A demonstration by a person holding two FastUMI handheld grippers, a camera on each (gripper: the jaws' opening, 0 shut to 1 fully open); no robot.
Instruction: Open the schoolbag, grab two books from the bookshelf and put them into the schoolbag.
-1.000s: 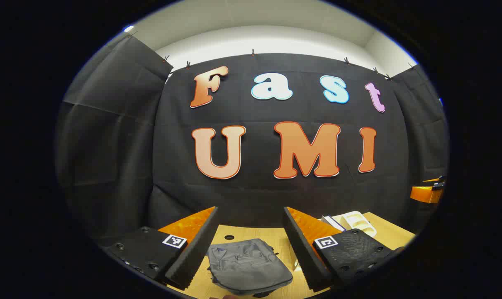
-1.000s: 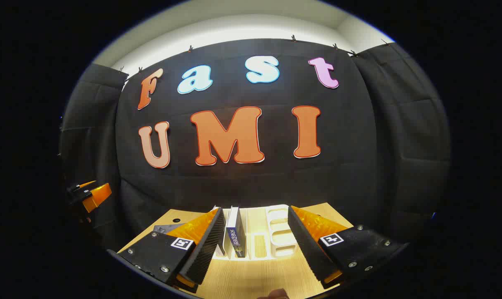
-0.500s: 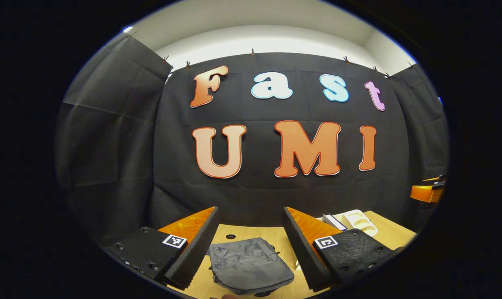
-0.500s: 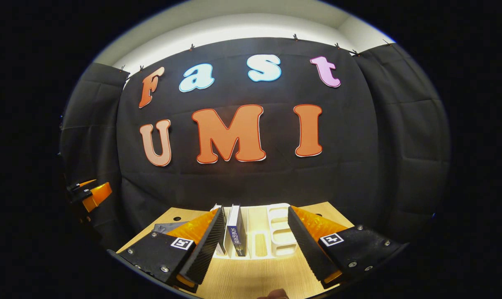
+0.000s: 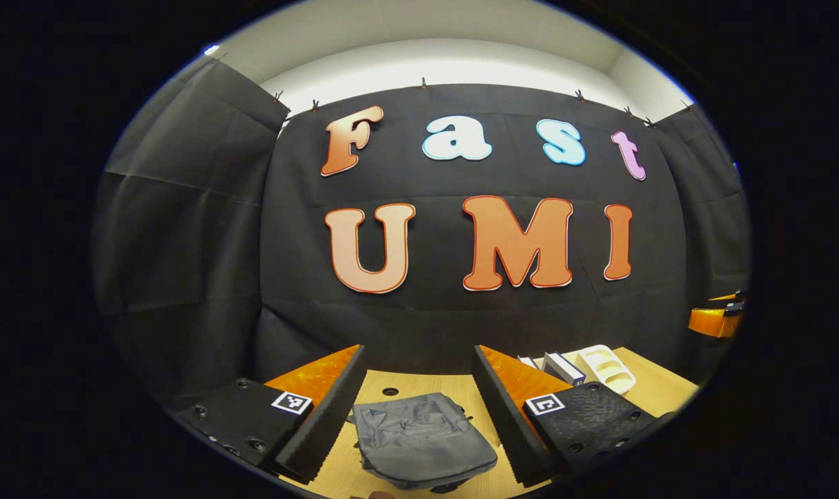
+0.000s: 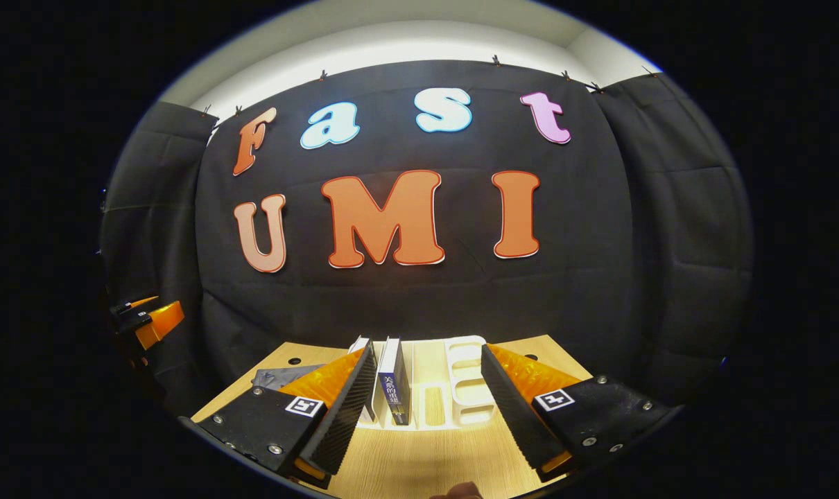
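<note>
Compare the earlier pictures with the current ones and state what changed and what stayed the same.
Little changed. Both views drifted slightly, as if both hands eased forward: the schoolbag sits a touch lower and the books in the bookshelf a touch higher. Nothing was gripped or released. The left gripper and the right gripper stay open, the schoolbag closed on the table.

Schoolbag (image 5: 423, 440) lies flat on the surface (image 5: 659, 388), in front of the left hand-held gripper (image 5: 419, 409), between its fingers. Bookshelf (image 6: 461, 388) sits on the surface to the bag's right, ahead of the right hand-held gripper (image 6: 426, 409). Two books (image 6: 390, 381) stand upright in its left slots; right slots hold nothing.
</note>
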